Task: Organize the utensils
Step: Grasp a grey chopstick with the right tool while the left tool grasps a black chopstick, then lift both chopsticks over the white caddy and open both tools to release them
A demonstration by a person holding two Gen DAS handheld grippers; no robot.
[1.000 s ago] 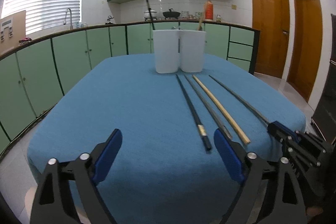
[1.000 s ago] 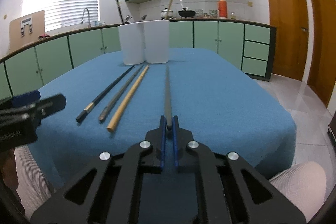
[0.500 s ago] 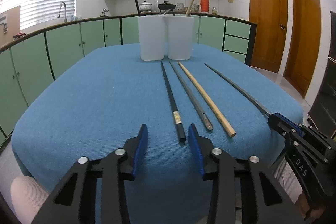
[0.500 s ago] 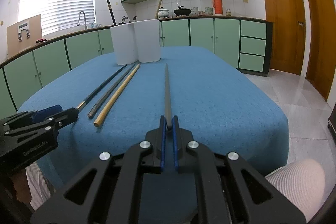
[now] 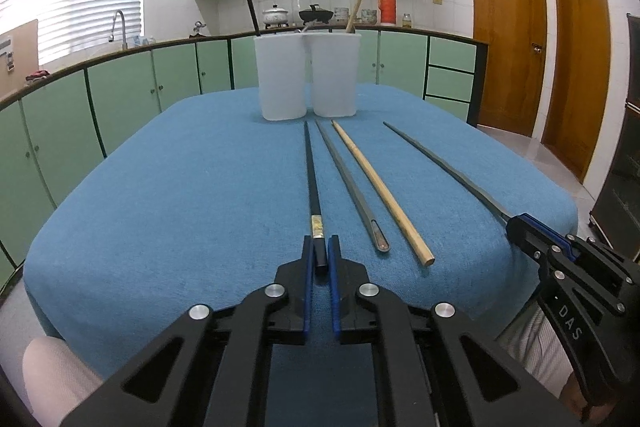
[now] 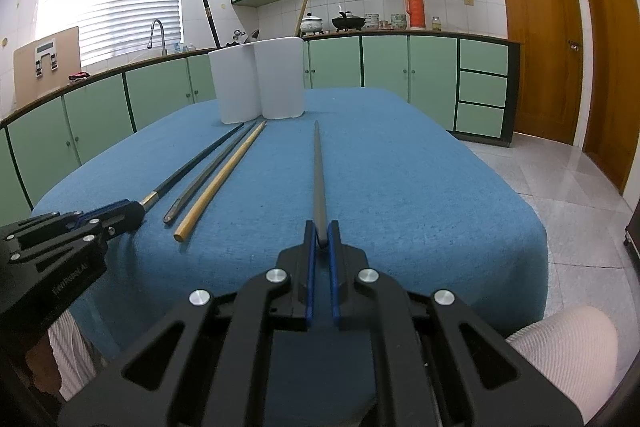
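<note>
Chopsticks lay in a loose fan on the blue tablecloth (image 5: 180, 187), butt ends toward the person. Nearest, the left gripper (image 5: 319, 253) had its blue pads drawn in on the butt of the black chopstick (image 5: 311, 179), gripping only its last stretch below the gold band. The right gripper (image 6: 321, 237) was likewise pinched on the very end of the outer grey chopstick (image 6: 318, 171), its jaws nearly together. Both sticks appeared to lie along the cloth, not lifted.

Between them lay the other grey chopstick (image 5: 352, 187) and the bamboo chopstick (image 5: 376, 183), untouched and close to the black one. Farther off stood two white holders (image 5: 308, 83), touching, with a dark stick and a bamboo one already upright in them.

The main hazard, as I judged it, was leverage: with such a long stick held at its tip, it could pivot or droop in the pads on lifting, or slip out altogether. A swinging far end might sweep the neighbouring sticks out of line, drag on the cloth, or strike a holder's rim and tip it rather than drop in. Two arms converging on adjoining holders could also clash.
</note>
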